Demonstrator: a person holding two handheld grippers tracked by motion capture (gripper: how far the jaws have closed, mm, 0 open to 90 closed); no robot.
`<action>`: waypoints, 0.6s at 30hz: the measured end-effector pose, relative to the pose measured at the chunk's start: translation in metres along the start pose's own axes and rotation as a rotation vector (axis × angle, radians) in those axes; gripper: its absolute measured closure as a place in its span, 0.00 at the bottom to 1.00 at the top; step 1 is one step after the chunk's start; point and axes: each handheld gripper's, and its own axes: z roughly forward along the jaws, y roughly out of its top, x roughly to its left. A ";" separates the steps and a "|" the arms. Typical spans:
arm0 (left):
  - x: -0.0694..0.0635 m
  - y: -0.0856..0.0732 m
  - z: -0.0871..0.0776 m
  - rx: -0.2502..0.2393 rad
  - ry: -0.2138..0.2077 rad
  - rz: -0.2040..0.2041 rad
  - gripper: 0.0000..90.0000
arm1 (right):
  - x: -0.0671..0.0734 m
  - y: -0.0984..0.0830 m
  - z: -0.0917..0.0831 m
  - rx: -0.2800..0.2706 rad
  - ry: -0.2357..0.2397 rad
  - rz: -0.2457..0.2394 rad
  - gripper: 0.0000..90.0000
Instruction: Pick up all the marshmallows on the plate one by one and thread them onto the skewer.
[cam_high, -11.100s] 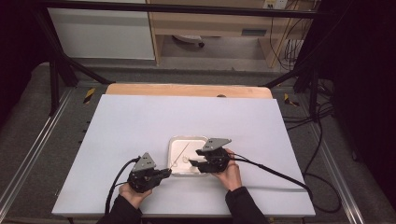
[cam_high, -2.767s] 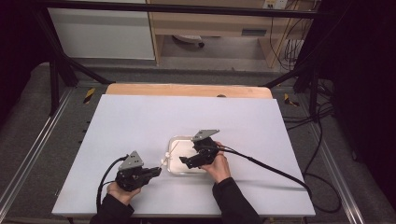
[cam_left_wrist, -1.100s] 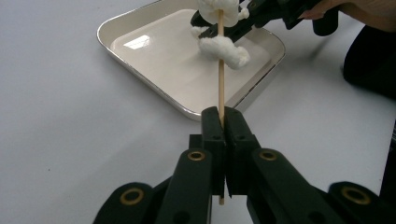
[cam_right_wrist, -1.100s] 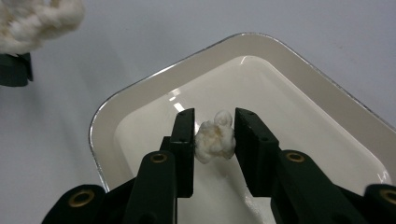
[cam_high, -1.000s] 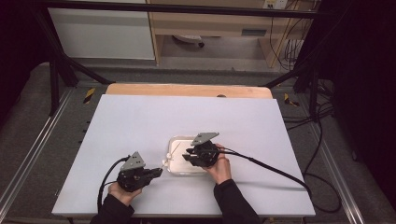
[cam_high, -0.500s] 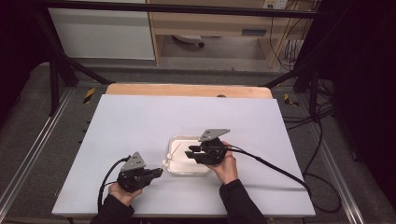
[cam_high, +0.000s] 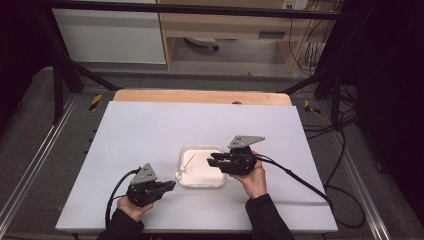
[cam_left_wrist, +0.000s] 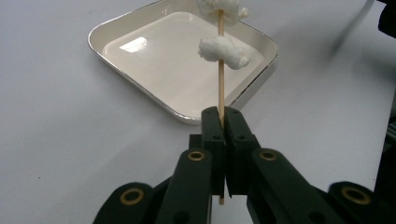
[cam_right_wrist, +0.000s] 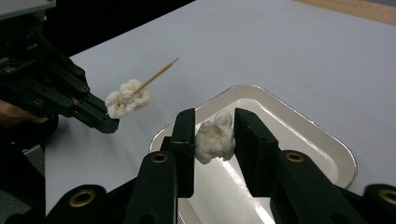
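the right gripper (cam_right_wrist: 212, 140) has its jaws partly open around one white popcorn piece (cam_right_wrist: 215, 136), the pads pressing it from both sides. against the high view of half a second ago, the gripper has come up off the floor of the white tray (cam_high: 186, 152) and drifted toward the tray's right edge, with the piece still between its jaws (a lift with the piece, judged, not a miss). that suggests the picking step is done and the carry to the skewer (cam_right_wrist: 159, 73) comes next.

the left gripper (cam_left_wrist: 224, 122) is clamped fully on the skewer's lower end and has stayed put beside the tray's near-left corner, stick angled up over the tray.

count: two grippers, one tray, one skewer. the left gripper view shows two popcorn clumps (cam_left_wrist: 224, 49) already threaded on the stick, one above the other; with the held one, that makes three pieces. no loose piece is seen in the tray on the white table (cam_high: 150, 130).
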 end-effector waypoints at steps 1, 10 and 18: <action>0.000 0.000 0.000 -0.001 0.000 0.000 0.98 | 0.000 0.000 -0.003 -0.006 0.002 0.002 0.78; -0.002 0.001 0.001 -0.002 -0.005 0.006 0.98 | -0.002 0.005 -0.022 -0.066 0.036 0.057 0.78; -0.006 0.002 0.003 -0.007 -0.014 0.017 0.98 | -0.002 0.010 -0.028 -0.110 0.093 0.098 0.78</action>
